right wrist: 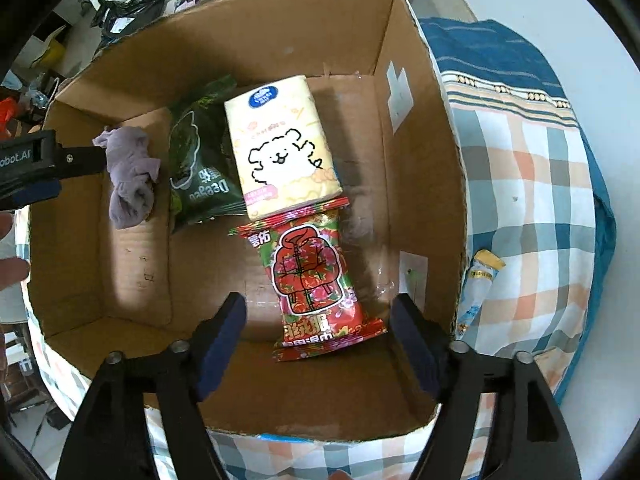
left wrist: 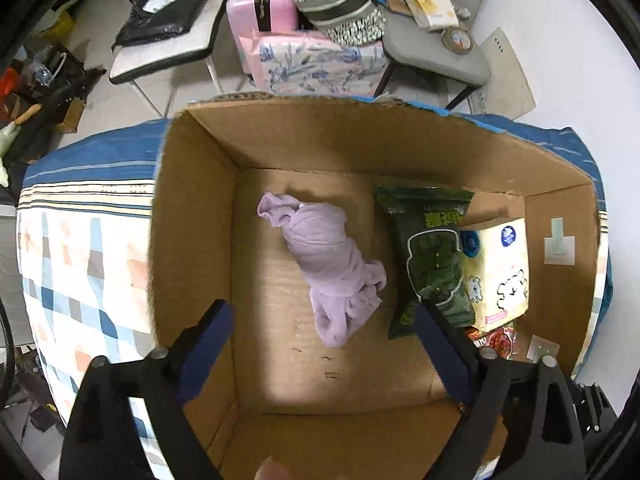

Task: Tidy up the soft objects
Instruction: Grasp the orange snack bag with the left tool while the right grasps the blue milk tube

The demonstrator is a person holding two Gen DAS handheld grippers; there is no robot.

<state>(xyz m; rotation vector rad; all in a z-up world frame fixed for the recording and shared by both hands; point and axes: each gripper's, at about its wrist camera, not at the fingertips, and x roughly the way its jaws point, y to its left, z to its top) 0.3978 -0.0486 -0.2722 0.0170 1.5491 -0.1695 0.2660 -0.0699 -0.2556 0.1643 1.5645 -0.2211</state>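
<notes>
My left hand-held gripper (left wrist: 324, 346) and right hand-held gripper (right wrist: 318, 338) both hang open and empty above the brown cardboard box (right wrist: 280, 32). Inside, the crumpled lilac cloth (left wrist: 328, 264) lies centre frame, the red printed packet (right wrist: 316, 284) lower centre.

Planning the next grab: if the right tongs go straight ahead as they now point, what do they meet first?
Most likely the red floral packet, which lies between the open right tongs inside the cardboard box. Depth is unclear, so they may touch the box floor beside it.
</notes>
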